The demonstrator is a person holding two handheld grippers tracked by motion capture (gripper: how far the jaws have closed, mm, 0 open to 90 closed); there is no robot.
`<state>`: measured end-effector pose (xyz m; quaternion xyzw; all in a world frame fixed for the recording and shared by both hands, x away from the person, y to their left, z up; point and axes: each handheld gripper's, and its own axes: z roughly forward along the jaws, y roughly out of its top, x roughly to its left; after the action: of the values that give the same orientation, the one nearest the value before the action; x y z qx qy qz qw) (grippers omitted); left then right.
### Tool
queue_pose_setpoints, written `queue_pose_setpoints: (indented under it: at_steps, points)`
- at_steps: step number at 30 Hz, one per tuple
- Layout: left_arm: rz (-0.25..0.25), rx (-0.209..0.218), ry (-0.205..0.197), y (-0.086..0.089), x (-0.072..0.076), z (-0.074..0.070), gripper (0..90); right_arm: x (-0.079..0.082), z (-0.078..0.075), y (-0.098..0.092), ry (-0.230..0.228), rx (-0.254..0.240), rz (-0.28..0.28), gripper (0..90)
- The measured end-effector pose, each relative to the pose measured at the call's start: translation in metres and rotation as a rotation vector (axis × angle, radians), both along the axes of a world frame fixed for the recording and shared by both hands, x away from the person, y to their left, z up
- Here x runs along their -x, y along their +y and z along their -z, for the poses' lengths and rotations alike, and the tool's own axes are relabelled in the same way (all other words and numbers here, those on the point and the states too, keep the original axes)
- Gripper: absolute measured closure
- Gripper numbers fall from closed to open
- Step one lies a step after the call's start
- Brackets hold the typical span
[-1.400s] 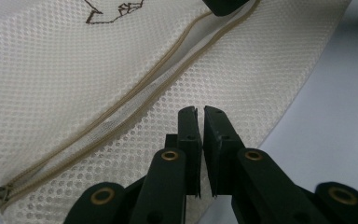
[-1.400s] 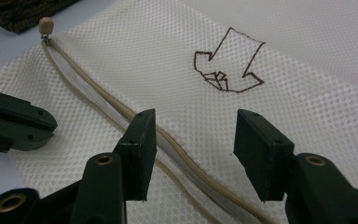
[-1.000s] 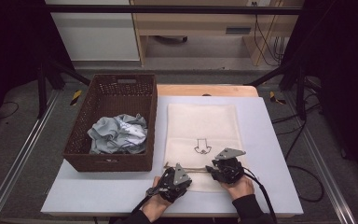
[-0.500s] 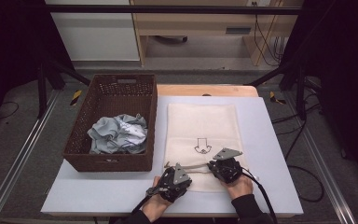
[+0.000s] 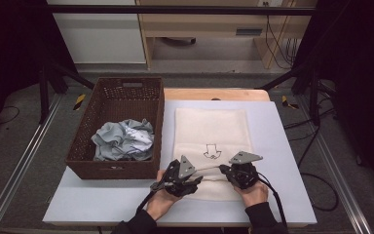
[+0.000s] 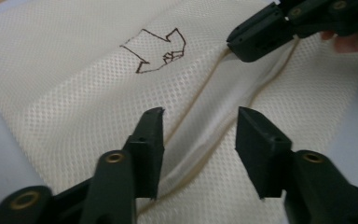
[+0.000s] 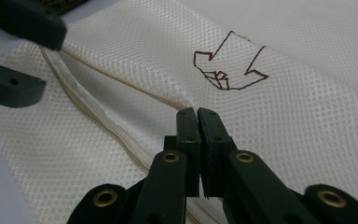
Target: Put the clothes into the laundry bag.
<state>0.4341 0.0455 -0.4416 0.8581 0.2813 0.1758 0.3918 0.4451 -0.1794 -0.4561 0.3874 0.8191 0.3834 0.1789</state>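
Since a second ago our left tongs [image 6: 199,140] have lifted a little off the mesh laundry bag [image 5: 212,131] and their jaws have just been opening; they now stand apart above a raised fold of the mesh with nothing pressed between them. Our right tongs [image 7: 198,122] have just closed and pinch the bag's fabric beside its seam, just below the drawn arrow [image 7: 229,60]. The bag lies flat on the bench [image 5: 282,146], to the right of the wicker basket [image 5: 114,165], its near edge under our hands.

We see a few risks. With the bag held on one side alone, any pull by the right tongs could drag the whole bag across the bench or skew it, since the mesh looks light and slippery. The pinch takes in little cloth and could slip off. If the left tongs close again where they hang, they may catch both layers of mesh together, and then the mouth would not part. The trailing cables could also snag the bag's corner.

By our count: one mesh bag, one arrow on it, one basket, one crumpled grey garment [image 5: 122,140] inside the basket, two pairs of tongs, one bench.
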Motion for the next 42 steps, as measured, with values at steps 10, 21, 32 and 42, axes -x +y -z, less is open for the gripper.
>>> queue_pose_setpoints:
  at_steps: [10, 21, 32, 42]
  points:
    - [-0.047, -0.094, -0.004, -0.023, -0.023, 0.019, 60.0, 0.001, -0.005, -0.004, -0.033, -0.016, -0.002, 88.6]
    - [-0.053, -0.031, 0.009, -0.014, -0.025, 0.010, 86.4, 0.006, -0.006, -0.004, -0.084, -0.001, 0.028, 71.8]
    - [-0.054, 0.019, -0.001, -0.012, -0.023, 0.001, 85.7, 0.005, 0.001, -0.001, -0.047, 0.030, 0.054, 63.6]
    - [-0.015, 0.043, 0.010, -0.012, -0.017, -0.002, 73.3, -0.001, 0.004, -0.001, -0.049, 0.036, 0.070, 87.2]
